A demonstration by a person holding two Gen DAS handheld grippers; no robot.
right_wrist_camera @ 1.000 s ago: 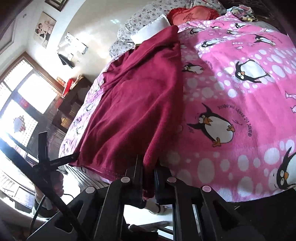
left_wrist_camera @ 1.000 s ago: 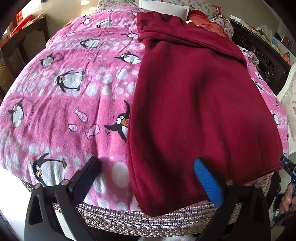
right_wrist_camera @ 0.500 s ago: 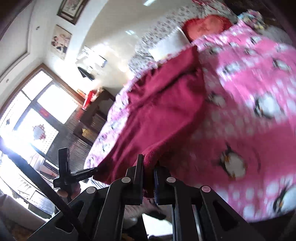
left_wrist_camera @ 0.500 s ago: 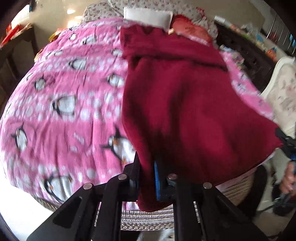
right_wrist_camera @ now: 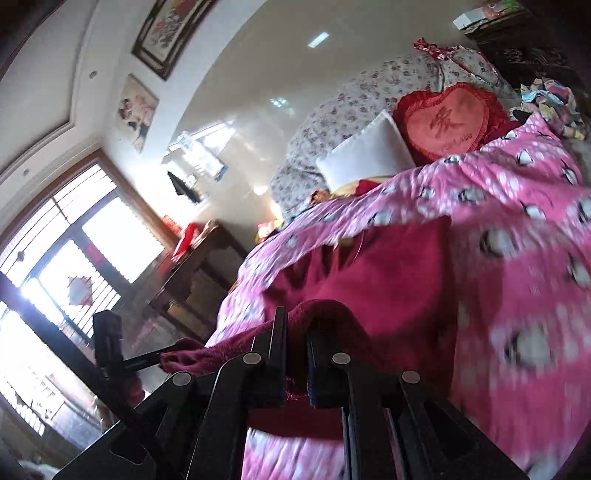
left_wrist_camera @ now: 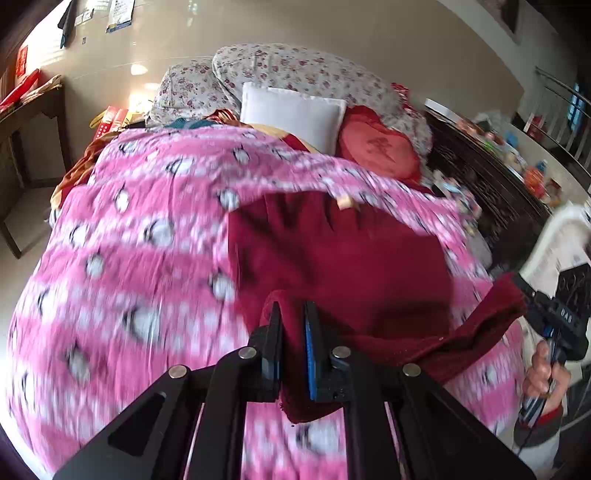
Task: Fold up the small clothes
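Garment position first: the maroon garment (left_wrist_camera: pixel 332 266) lies on the pink penguin blanket (left_wrist_camera: pixel 140 258) covering the bed, its near hem lifted off the surface and stretched between the two tools. The left gripper (left_wrist_camera: pixel 292 347) has its fingers pressed onto a bunched fold of that hem, cloth filling the narrow gap and hanging below the pads. The right gripper (right_wrist_camera: pixel 296 354) pinches the opposite corner in the same manner, fabric humped over its tips.

Differences between views: the left wrist camera shows the right tool at the far right edge, held in the person's right hand (left_wrist_camera: pixel 543 373), with the garment corner drawn out to it; it also shows a dark carved cabinet (left_wrist_camera: pixel 491 192) along the bed's right flank. The right wrist camera alone shows the window (right_wrist_camera: pixel 62 266), a dark wooden side table (right_wrist_camera: pixel 199 266) beside the bed, and framed pictures (right_wrist_camera: pixel 166 33) high on the wall. Both views show the white pillow (left_wrist_camera: pixel 291 114), the red heart cushion (right_wrist_camera: pixel 447 122) and the floral pillows (left_wrist_camera: pixel 295 70) at the head end.

Edges and clearance: the far edge of the garment sits under a ridge of blanket. Open blanket extends to the left of the garment and beyond it toward the pillows. Blanket detail is blurred in both views.
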